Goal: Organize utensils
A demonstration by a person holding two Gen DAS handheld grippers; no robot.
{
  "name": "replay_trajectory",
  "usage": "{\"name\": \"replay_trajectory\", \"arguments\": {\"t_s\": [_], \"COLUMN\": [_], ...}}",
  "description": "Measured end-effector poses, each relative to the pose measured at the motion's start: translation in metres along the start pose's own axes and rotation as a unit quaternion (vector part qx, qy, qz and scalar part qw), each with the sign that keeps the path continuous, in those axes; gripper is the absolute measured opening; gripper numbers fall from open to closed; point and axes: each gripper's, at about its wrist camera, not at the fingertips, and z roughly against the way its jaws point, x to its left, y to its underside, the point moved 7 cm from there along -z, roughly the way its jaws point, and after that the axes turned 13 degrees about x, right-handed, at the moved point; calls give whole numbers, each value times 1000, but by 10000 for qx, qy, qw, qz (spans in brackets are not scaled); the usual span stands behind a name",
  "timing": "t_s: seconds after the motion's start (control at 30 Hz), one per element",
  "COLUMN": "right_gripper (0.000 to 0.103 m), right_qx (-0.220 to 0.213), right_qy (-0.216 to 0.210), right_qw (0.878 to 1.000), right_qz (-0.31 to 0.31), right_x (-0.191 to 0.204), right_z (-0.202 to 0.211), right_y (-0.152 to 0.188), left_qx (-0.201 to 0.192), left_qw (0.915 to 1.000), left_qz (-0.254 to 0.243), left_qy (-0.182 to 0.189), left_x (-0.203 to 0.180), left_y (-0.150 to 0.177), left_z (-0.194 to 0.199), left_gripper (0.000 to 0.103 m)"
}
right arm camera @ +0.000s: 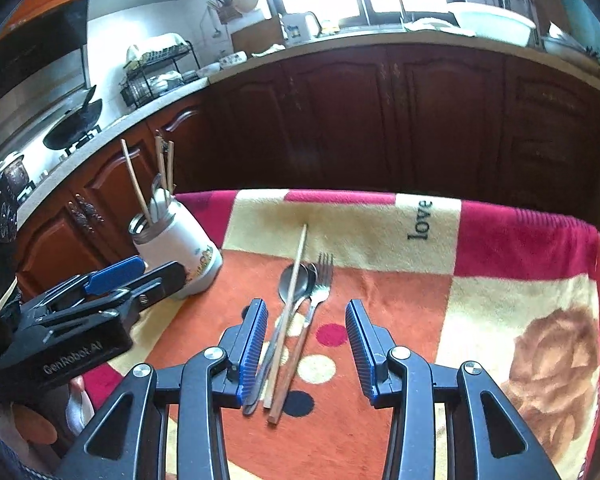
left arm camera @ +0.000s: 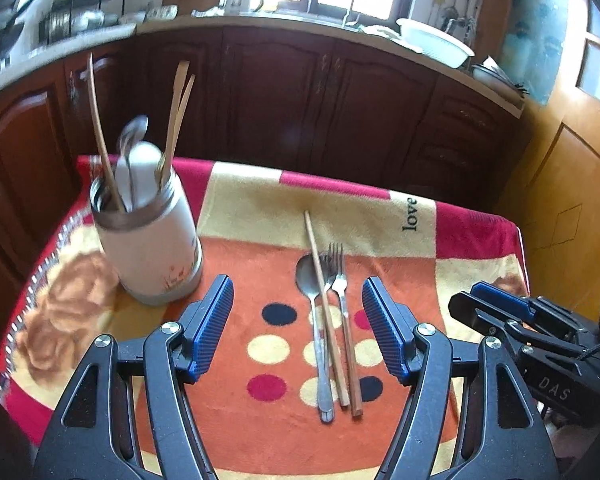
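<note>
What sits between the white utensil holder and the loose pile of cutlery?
Only bare orange blanket separates the white cylindrical utensil holder from the metal spoon at the pile's edge; clearest in the left wrist view.

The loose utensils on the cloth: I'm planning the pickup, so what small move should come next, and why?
Probably lower the right tongs onto the chopstick, which lies on top of the spoon beside the fork. Both tongs are open and empty, and the holder already has utensils standing in it.

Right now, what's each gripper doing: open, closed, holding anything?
Left gripper: open, holding nothing.
Right gripper: open, holding nothing.
</note>
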Motion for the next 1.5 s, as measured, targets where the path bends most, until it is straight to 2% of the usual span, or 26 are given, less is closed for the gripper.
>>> {"name": "replay_trajectory", "arguments": {"t_s": [0.17,0.27,0.4,0.53,0.7,0.87,1.0,1.13,1.4,1.5], "right_gripper": [39,31,27,23,22,22,20,7,4,5], "right_qx": [297,460,606,827,1030,1157,1071,976,890,946], "right_qy": [-277,-290,-515,-405,-288,-428,-446,-523,-597,-446], "right_qw": [9991,9983,9965,9953,9943,9915,9916,9919,9940,9944], "right_qz": [-146,-186,-263,-297,-43,421,569,615,217,124], "right_x": [-8,-13,-16,-25,-28,-24,-21,-20,-57,-76], "right_z": [-31,-56,-84,-114,-144,-166,-172,-168,-134,-122], "right_y": [1,-4,-21,-37,-46,-51,-59,-58,-29,-17], "left_qx": [329,426,549,675,789,843,905,946,968,1023], "left_qw": [9991,9985,9979,9971,9962,9957,9951,9948,9945,9942], "left_qz": [274,329,314,277,207,179,241,236,205,117], "left_qy": [69,70,112,216,309,333,311,306,337,304], "left_x": [18,23,26,24,17,15,17,17,8,1], "left_y": [9,11,8,-3,-19,-28,-28,-27,-32,-37], "left_z": [-24,-33,-44,-57,-72,-80,-87,-92,-100,-109], "left_gripper": [67,67,67,67,67,67,67,67,67,67]}}
